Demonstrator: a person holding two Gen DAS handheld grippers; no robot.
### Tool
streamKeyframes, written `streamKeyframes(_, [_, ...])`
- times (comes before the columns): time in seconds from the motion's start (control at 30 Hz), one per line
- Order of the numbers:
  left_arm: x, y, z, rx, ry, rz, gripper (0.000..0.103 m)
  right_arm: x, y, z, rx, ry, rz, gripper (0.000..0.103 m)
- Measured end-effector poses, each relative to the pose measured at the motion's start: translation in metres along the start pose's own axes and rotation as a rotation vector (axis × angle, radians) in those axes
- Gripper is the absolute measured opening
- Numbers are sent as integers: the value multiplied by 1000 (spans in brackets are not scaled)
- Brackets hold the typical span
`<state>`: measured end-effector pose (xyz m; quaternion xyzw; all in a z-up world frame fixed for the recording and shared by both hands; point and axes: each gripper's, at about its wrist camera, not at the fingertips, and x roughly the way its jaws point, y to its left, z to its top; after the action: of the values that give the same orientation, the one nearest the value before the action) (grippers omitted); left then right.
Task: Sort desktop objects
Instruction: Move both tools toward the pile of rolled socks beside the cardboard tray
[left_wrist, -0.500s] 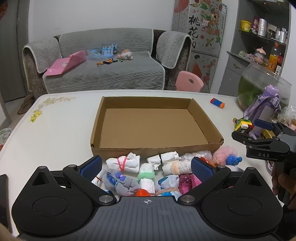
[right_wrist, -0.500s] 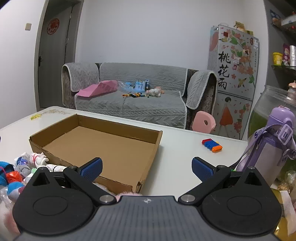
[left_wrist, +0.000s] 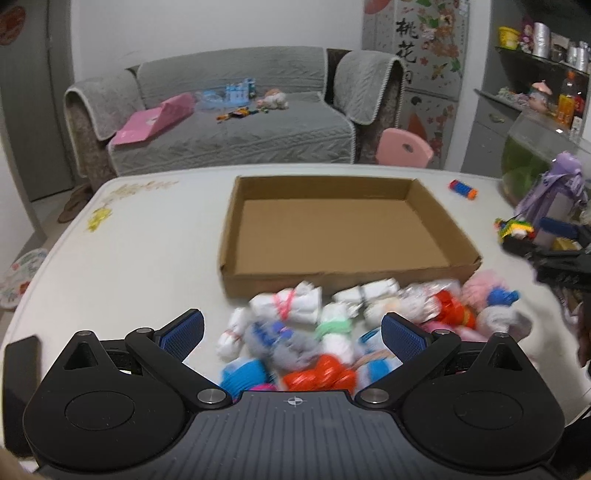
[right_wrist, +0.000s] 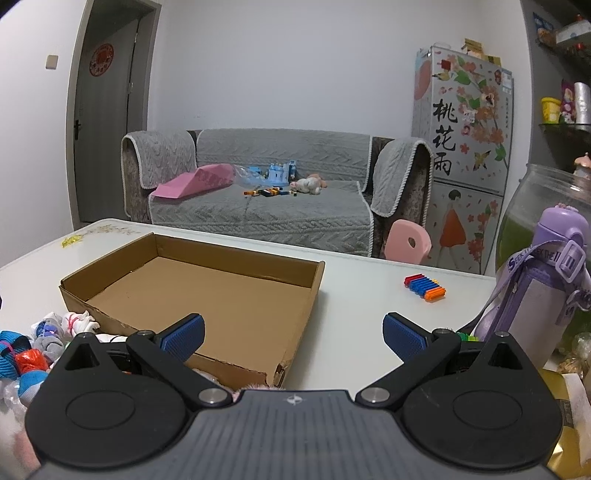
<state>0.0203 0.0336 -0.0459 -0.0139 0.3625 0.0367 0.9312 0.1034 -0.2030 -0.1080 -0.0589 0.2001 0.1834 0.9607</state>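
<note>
An empty brown cardboard box (left_wrist: 343, 273) lies on the white table (left_wrist: 147, 251). A pile of rolled socks and small cloth bundles (left_wrist: 303, 314) lies just in front of the box's near wall. My left gripper (left_wrist: 291, 332) is open and empty, above the pile's near side. My right gripper (right_wrist: 291, 332) is open and empty, over the box's near right corner (right_wrist: 280, 369); it also shows at the right edge of the left wrist view (left_wrist: 554, 254). The socks show at the lower left of the right wrist view (right_wrist: 44, 332).
A purple water bottle (right_wrist: 535, 288) and a glass jar (right_wrist: 546, 206) stand at the table's right. A striped toy block (right_wrist: 424, 286) lies beyond the box. A colourful brick toy (left_wrist: 513, 227) sits near the bottle. A dark phone (left_wrist: 18, 354) lies at the left edge.
My left gripper has shifted left and pulled back a little, so the sock pile now sits more to the right in its view. The right gripper has barely moved.
</note>
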Motion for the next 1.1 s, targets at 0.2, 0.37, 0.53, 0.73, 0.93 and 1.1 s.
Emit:
streamKeyframes(0.2, [5,16,-17,-13,45,14,103,-2,-7,-2,27,-7,9,103])
streamKeyframes(0.37, [3,10,-21,-9,51,-5,103,-3,-10,-3,38,-14,18,103])
streamKeyframes(0.53, [7,4,-36,24,77,-14,103,-3,-8,-5,19,-11,8,103])
streamKeyframes(0.73, [10,6,-62,-4,119,-60,103,-7,-15,-11,-11,-1,-17,103])
streamKeyframes(0.93, [22,4,-72,2,157,-109,103,-16,-20,-19,-21,5,10,103])
streamKeyframes(1.1, [44,6,-62,-17,183,-112,103,-7,-22,-17,-2,31,4,103])
